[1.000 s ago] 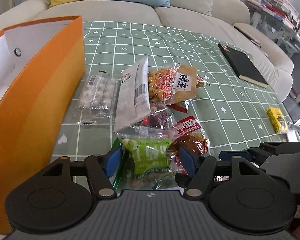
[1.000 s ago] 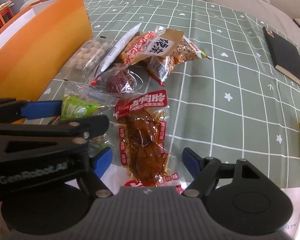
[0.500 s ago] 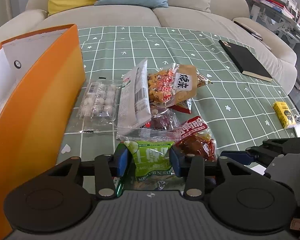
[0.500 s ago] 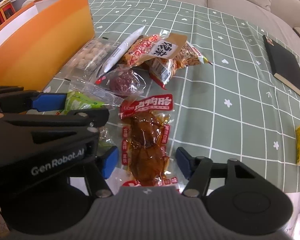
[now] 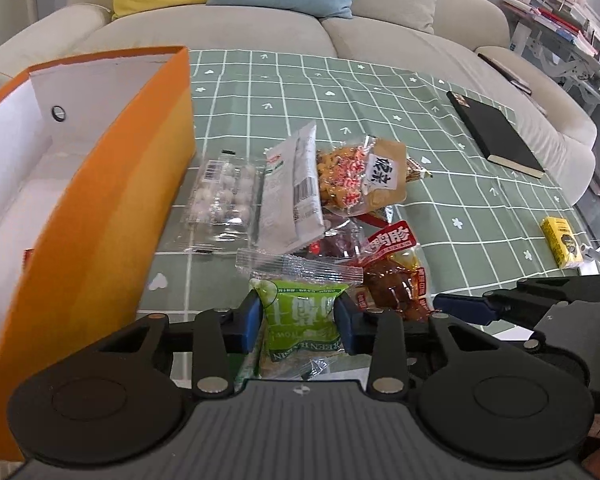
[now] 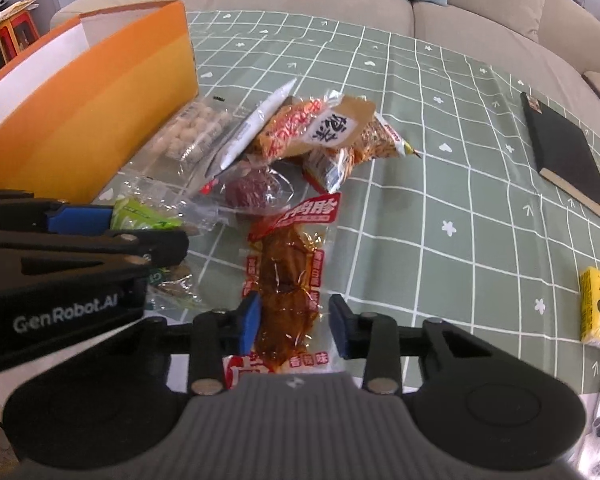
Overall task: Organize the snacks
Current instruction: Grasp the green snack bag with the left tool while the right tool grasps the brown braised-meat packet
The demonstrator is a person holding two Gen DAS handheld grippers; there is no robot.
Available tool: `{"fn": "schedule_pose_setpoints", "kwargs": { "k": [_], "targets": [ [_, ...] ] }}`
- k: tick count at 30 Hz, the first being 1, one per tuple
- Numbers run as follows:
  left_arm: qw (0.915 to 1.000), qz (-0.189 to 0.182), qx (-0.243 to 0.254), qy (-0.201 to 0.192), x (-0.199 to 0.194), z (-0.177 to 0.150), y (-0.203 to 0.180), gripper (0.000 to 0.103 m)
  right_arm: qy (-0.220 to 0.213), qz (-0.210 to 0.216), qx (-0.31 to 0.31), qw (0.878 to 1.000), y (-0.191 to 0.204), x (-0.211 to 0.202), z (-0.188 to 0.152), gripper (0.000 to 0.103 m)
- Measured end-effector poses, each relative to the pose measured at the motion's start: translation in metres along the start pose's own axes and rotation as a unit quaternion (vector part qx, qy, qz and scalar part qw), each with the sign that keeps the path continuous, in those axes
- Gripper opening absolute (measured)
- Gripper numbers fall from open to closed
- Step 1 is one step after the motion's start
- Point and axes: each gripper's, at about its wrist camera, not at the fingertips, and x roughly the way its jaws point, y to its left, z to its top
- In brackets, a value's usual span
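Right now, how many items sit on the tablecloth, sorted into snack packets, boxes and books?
Snack packets: 7, among them the green raisin packet and the brown meat packet
Orange box: 1
Small yellow box: 1
Black book: 1
Total: 10

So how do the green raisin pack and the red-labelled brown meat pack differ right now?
The green raisin pack is opaque and pinched between the left gripper fingers; the brown meat pack is see-through with red print, and the right gripper straddles it with a gap showing on one side. The raisin pack is shorter; the meat pack is long and narrow. Both are sealed snacks beside the orange box.
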Motion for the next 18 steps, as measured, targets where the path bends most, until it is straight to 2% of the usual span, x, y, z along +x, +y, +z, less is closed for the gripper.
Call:
{"fn": "schedule_pose_setpoints", "kwargs": {
  "k": [7,11,12,17,18],
  "targets": [
    [1.0000,0.006,0.005,-0.004,-0.012,-0.001,0.001,0.042,-0.008,0.001,-0.002,1.000,0.000,-0.007,-0.003,0.031],
    [0.9999,0.006,0.004,-0.007,-0.019,-0.002,0.003,0.041,-0.026,0.009,0.007,1.000,-0.004,-0.019,-0.002,0.022],
    [0.9999,0.006,0.003,-0.008,-0.020,-0.002,0.003,0.041,-0.030,0.009,0.008,0.999,-0.004,-0.021,-0.002,0.016],
    [0.9999,0.009,0.002,-0.013,-0.029,-0.004,0.005,0.041,-0.045,0.011,0.016,0.999,-0.007,-0.031,-0.001,0.003],
    [0.9999,0.009,0.002,-0.013,-0.030,-0.005,0.005,0.041,-0.043,0.011,0.016,0.999,-0.008,-0.030,-0.001,0.003]
  ]
}}
